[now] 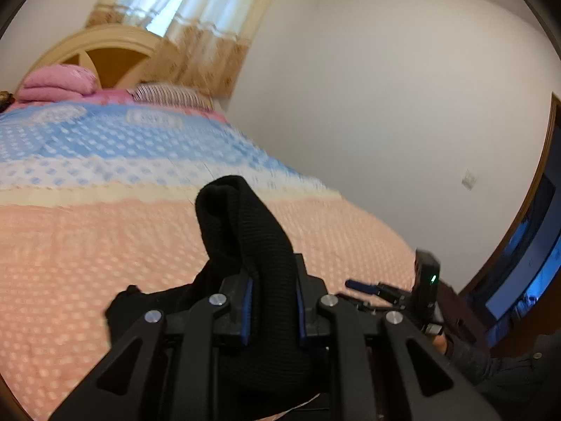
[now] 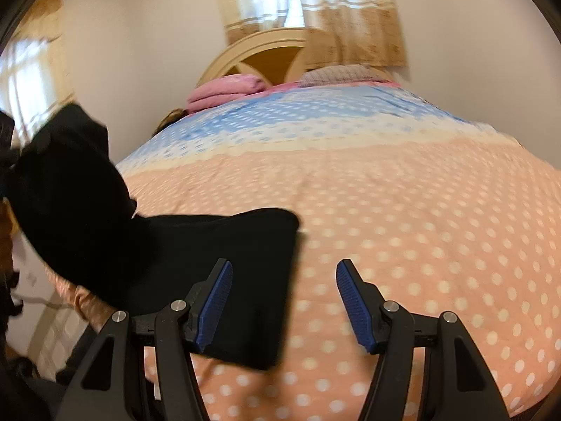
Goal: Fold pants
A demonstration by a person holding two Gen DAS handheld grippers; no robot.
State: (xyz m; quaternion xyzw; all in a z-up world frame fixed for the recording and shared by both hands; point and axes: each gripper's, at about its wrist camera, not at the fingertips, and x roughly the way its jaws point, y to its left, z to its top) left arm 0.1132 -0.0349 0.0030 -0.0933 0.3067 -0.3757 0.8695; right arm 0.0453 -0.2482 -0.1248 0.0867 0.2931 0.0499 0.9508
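Black pants bulge up in a thick ribbed fold between the blue pads of my left gripper, which is shut on them above the bed. In the right wrist view the same black pants lie partly flat on the spotted cover and rise in a bunch at the far left. My right gripper stands open above the bed; its left pad hangs over the flat part of the pants, its right pad over bare cover. The right gripper also shows low at the right in the left wrist view.
The bed has a peach spotted cover, blue toward the headboard. Folded pink bedding and a striped pillow lie at the head. White walls, a curtained window and a dark doorway surround it.
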